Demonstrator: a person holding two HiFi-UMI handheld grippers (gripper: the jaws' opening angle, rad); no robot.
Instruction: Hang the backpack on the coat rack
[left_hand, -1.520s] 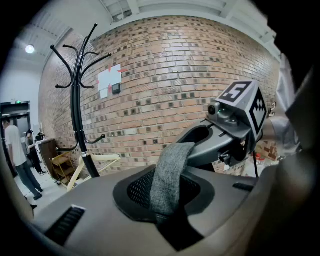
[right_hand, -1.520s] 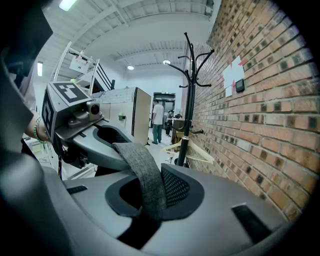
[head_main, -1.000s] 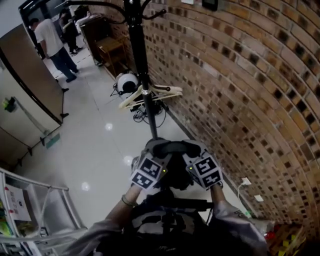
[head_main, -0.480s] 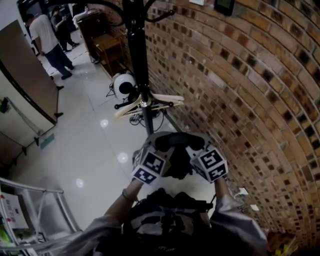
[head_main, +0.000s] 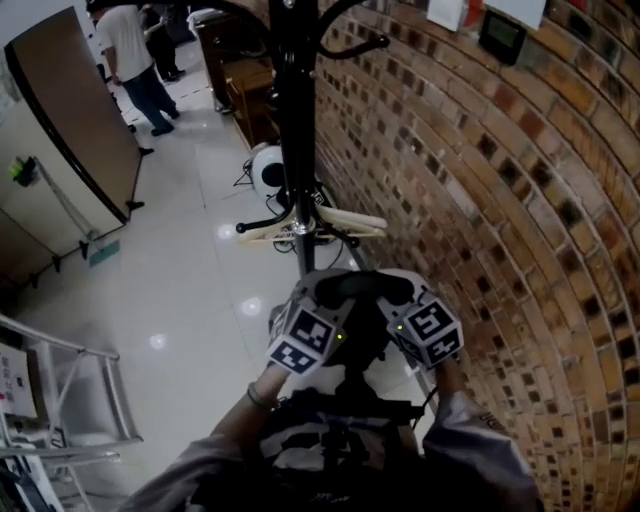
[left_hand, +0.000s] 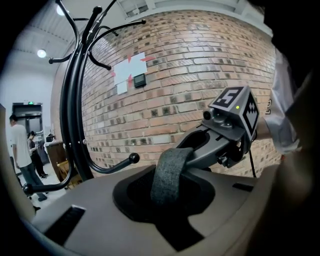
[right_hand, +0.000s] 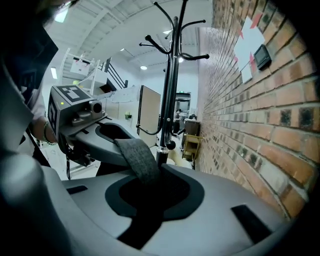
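Backpack (head_main: 335, 440) hangs by its strap (head_main: 352, 287) just short of the rack (head_main: 298, 130). I have the left gripper (head_main: 320, 298) and the right gripper (head_main: 390, 297) both clamped on that strap.

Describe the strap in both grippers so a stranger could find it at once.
A black coat rack stands beside the brick wall. Before its pole, the left gripper and right gripper face each other. The grey fabric strap bridges them, clamped in both: the only soft band there.
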